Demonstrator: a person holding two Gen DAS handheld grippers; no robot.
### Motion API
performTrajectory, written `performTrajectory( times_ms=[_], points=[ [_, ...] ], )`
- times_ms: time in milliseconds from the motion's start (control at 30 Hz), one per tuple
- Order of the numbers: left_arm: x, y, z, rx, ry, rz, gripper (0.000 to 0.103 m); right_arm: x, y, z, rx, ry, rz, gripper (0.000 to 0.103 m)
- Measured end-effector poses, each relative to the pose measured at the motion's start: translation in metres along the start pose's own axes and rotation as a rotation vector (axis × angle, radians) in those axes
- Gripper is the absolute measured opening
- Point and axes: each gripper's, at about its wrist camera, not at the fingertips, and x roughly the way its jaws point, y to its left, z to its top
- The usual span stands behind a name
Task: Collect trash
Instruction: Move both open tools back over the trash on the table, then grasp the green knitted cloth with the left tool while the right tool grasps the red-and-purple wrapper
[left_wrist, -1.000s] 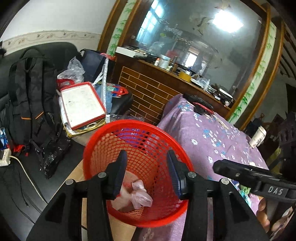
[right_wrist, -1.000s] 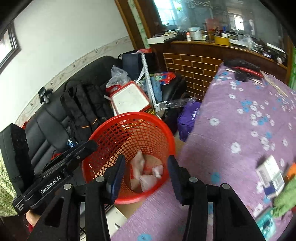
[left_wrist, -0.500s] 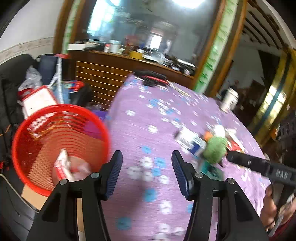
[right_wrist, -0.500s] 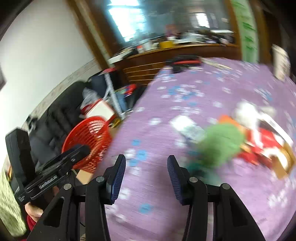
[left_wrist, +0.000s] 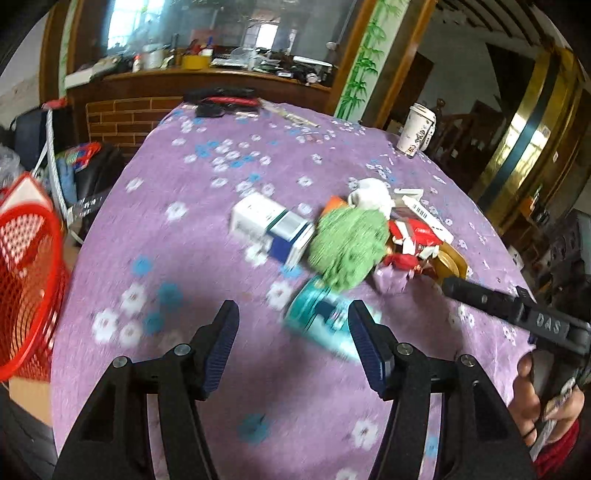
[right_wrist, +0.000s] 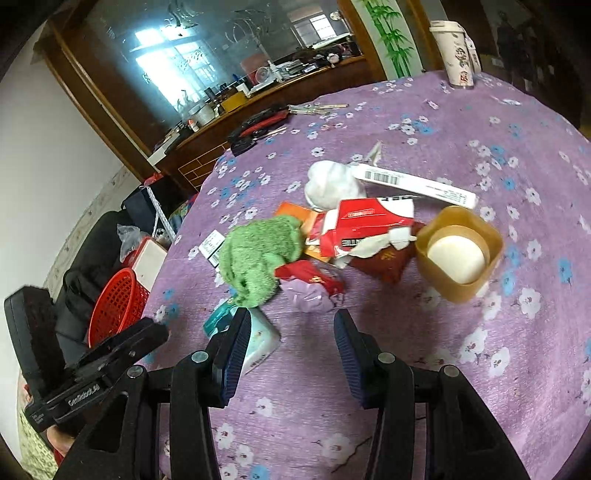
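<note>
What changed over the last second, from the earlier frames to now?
Both grippers swung away from above the red basket to the trash pile on the purple tablecloth. The left gripper now faces the teal packet; the right gripper faces the purple wrapper. Both stayed open and empty; nothing was grasped or released.

The worktop (right_wrist: 461, 122) wears a purple flowered cloth. Near its middle lies a heap: a green cloth (right_wrist: 258, 254), a torn red carton (right_wrist: 364, 225), a tan tub (right_wrist: 460, 253), a white-and-blue box (left_wrist: 271, 229) and a teal packet (left_wrist: 321, 317) (blurred). A paper cup (right_wrist: 456, 55) stands upright at the far edge.
</note>
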Motion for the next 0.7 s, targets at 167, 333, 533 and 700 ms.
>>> performTrajectory(
  times_ms=[167, 333, 533, 700],
  points=[
    [0.022, -0.035, 0.025, 0.17, -0.005, 0.036, 0.068, 0.002, -0.015, -0.003, 0.039, 0.006, 0.017, 0.051],
    [0.068, -0.068, 0.044, 0.387, 0.035, 0.028, 0.068, 0.001, -0.025, -0.003, 0.064, 0.011, 0.026, 0.051],
    [0.091, -0.076, 0.046, 0.46, 0.042, 0.031, 0.051, -0.004, -0.03, -0.003, 0.065, 0.007, 0.022, 0.051],
    [0.08, -0.067, 0.046, 0.377, -0.003, 0.022, 0.033, -0.001, -0.033, 0.0, 0.075, 0.005, 0.018, 0.051]
  ],
)
